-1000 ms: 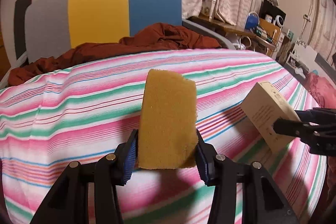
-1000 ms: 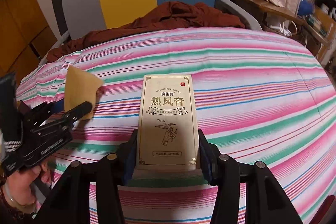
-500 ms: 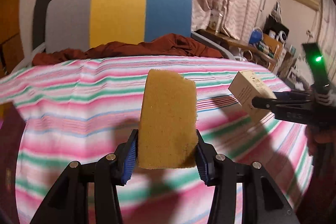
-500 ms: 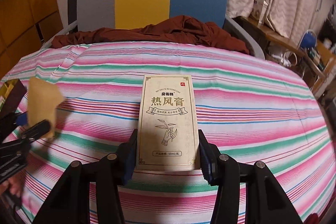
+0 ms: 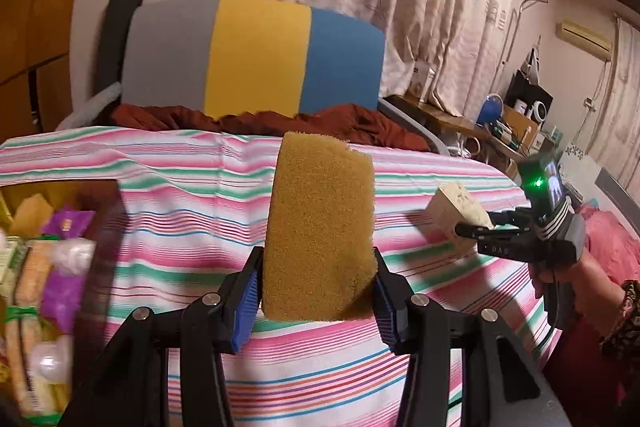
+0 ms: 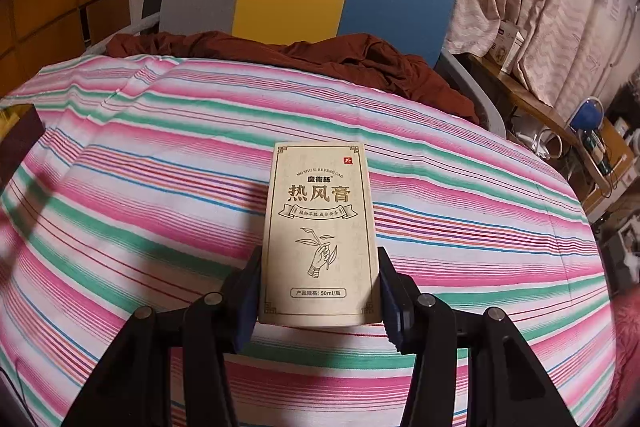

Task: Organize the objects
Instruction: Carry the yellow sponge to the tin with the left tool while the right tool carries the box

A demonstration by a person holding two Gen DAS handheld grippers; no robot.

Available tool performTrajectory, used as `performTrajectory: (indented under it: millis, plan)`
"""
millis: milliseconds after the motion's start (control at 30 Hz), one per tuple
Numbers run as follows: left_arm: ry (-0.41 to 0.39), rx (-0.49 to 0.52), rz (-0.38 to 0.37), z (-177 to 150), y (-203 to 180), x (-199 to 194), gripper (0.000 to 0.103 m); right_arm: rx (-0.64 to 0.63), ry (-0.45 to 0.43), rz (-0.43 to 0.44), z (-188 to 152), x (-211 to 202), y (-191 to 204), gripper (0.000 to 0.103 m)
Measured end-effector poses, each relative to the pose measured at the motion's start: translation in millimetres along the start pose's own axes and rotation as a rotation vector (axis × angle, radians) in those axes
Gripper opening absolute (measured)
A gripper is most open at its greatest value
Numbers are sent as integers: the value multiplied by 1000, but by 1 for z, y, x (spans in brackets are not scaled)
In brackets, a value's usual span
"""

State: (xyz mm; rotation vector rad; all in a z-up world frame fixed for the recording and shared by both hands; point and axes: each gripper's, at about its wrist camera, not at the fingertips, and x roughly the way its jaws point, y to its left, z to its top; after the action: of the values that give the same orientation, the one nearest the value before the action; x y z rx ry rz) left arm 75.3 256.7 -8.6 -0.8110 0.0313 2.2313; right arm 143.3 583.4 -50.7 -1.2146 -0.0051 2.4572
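My left gripper [image 5: 316, 301] is shut on a yellow sponge [image 5: 320, 227] and holds it upright above the striped bed cover [image 5: 180, 227]. My right gripper [image 6: 318, 301] is shut on a beige carton with Chinese print [image 6: 320, 235], held above the same cover [image 6: 140, 207]. In the left wrist view the right gripper [image 5: 476, 229] shows at the right with the carton [image 5: 456, 213] in it. A box of packets and snacks [image 5: 44, 287] sits at the far left.
A grey, yellow and blue headboard [image 5: 256, 59] stands behind the bed, with a rust-brown cloth [image 6: 320, 55] heaped at its foot. A cluttered side table [image 5: 500, 131] and curtains are at the right. A dark box edge [image 6: 16, 143] shows at the left.
Both grippers have swung left and drawn back with their loads. The box of packets has come into the left wrist view. The left gripper has left the right wrist view.
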Motion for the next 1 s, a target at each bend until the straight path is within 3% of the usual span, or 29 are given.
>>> performTrajectory:
  millis: [333,600,700,900,1000]
  plan:
    - [-39,-126,103,4,73,-47,49,-83,-71,-1,-3,-7,18,51]
    - [-26,-256,184,8,151,-65,49,-166,-91,76,3,-22,52,51]
    - [26,-276,218,14,181,-56,50,-144,-105,139,10,-37,68,51]
    - [205,-396,221,17,241,-21,50,-157,-162,267,26,-73,128,51]
    - [241,-399,226,15,251,-11,53,-179,-185,333,30,-89,162,51]
